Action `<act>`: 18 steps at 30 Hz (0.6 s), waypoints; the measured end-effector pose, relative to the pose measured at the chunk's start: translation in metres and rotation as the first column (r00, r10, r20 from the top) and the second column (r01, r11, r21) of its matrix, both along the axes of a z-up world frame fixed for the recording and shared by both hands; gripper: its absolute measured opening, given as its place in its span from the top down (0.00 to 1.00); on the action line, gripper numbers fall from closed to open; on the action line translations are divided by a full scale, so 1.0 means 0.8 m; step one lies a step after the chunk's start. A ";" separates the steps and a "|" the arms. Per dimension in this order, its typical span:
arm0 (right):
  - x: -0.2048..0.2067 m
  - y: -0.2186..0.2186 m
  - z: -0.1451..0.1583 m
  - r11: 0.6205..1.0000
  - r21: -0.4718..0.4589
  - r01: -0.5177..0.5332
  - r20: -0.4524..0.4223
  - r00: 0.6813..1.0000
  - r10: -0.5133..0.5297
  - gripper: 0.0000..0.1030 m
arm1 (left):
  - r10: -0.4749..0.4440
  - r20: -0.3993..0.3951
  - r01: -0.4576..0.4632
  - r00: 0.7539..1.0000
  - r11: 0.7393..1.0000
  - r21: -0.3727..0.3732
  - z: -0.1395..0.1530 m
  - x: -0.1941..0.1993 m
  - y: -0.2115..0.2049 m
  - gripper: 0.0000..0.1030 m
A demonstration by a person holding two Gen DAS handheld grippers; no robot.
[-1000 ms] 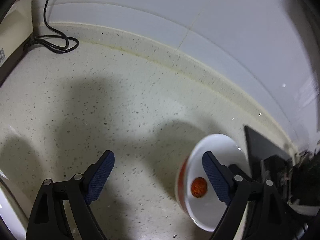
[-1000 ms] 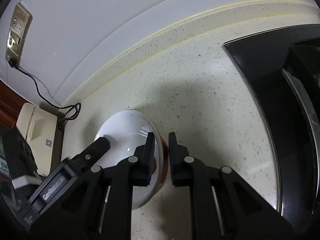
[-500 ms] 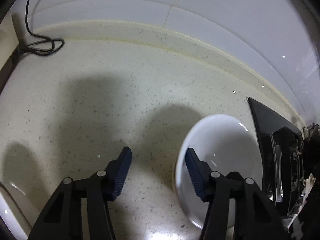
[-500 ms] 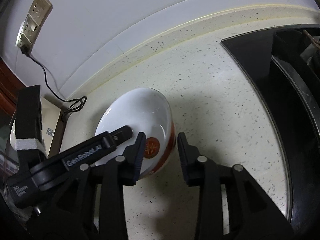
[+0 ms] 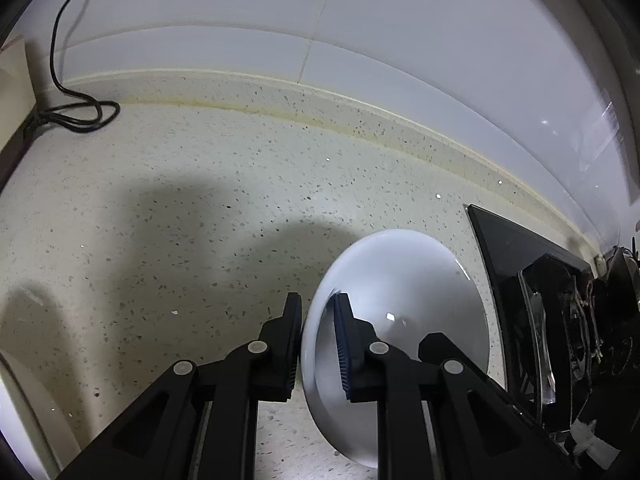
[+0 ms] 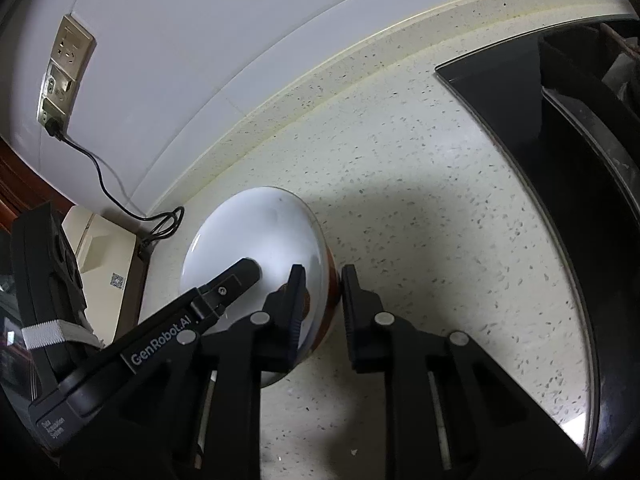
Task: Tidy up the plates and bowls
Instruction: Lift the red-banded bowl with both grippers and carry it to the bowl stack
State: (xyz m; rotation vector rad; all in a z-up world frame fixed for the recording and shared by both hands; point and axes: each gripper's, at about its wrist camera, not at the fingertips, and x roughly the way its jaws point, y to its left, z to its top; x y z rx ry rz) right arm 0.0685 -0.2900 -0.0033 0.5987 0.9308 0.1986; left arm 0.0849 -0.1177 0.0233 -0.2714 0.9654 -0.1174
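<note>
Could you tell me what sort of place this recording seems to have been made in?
Most likely a home kitchen. A speckled stone countertop runs along a white wall, a black glass cooktop is set into it at one end, and a white bowl with a red outer band sits on it.

Bowl [image 5: 408,280]: glossy glazed ceramic, white w/ red band outside. Bench [image 5: 200,208]: smooth speckled stone. Claws: matt black plastic, ribbed pads [image 5: 343,344]. Wall tiles [image 5: 400,40] glossy.

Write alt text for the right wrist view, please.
Both grippers clamp opposite sides of a white bowl with a red outside, on a speckled countertop. A black stove lies right; a wall socket is upper left.
</note>
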 end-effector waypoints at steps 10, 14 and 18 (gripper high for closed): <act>-0.006 0.009 0.017 0.998 0.047 -0.042 0.067 0.997 0.039 0.80 | 0.043 0.087 -0.046 0.995 0.998 0.043 0.024 -0.029 0.011 0.83; -0.008 0.019 0.024 0.995 0.059 -0.079 0.104 0.992 0.073 0.80 | 0.068 0.117 -0.073 0.991 0.996 0.045 0.033 -0.045 0.023 0.83; -0.014 0.037 0.037 0.990 0.050 -0.129 0.159 0.980 0.120 0.80 | 0.114 0.163 -0.125 0.980 0.991 0.054 0.045 -0.064 0.038 0.83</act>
